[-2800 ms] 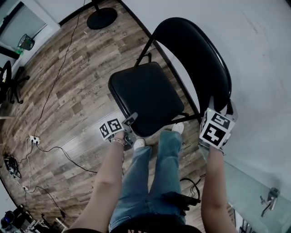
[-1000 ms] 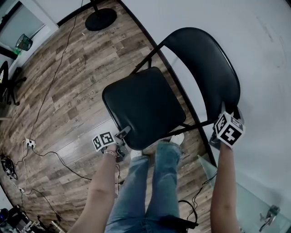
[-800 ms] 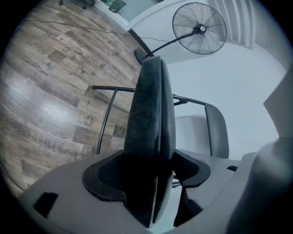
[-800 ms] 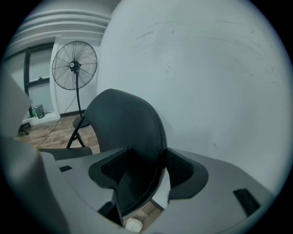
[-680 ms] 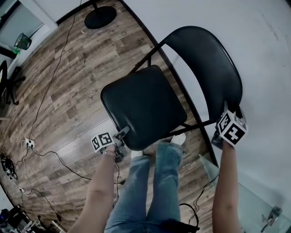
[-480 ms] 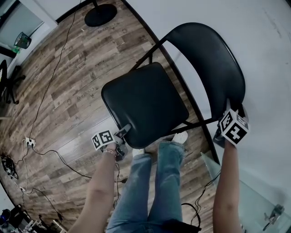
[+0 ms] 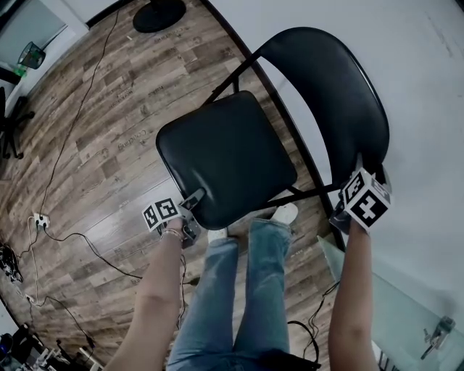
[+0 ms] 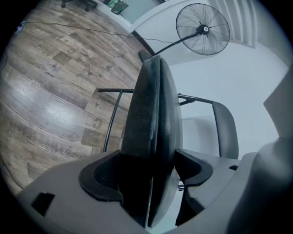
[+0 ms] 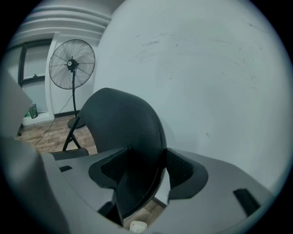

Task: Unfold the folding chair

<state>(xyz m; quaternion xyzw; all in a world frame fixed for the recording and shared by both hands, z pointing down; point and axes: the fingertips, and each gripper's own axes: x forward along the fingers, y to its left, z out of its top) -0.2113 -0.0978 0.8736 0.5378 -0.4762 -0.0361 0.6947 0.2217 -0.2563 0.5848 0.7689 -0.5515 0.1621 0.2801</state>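
A black folding chair stands on the wood floor against the wall. Its seat [image 7: 225, 156] lies nearly flat and its backrest [image 7: 326, 94] is upright. My left gripper [image 7: 192, 199] holds the seat's front edge. In the left gripper view the seat [image 8: 151, 114] runs edge-on between the pads of that gripper [image 8: 149, 171]; the jaws have just been opening a little, and the pads still touch the seat. My right gripper [image 7: 357, 176] is shut on the backrest's lower right edge. In the right gripper view the backrest [image 9: 123, 123] sits between the pads of that gripper [image 9: 146, 169].
The white wall [image 7: 420, 87] is close behind the chair. A standing fan [image 8: 203, 29] is past it, with its base [image 7: 159, 11] on the floor. Cables [image 7: 94, 243] and a power strip [image 7: 38, 219] lie at the left. The person's shoe [image 7: 283, 214] is under the seat.
The seat has swung down and away from the backrest, and now lies flatter. My left gripper went down and left with the seat's front edge. My right gripper stayed on the backrest.
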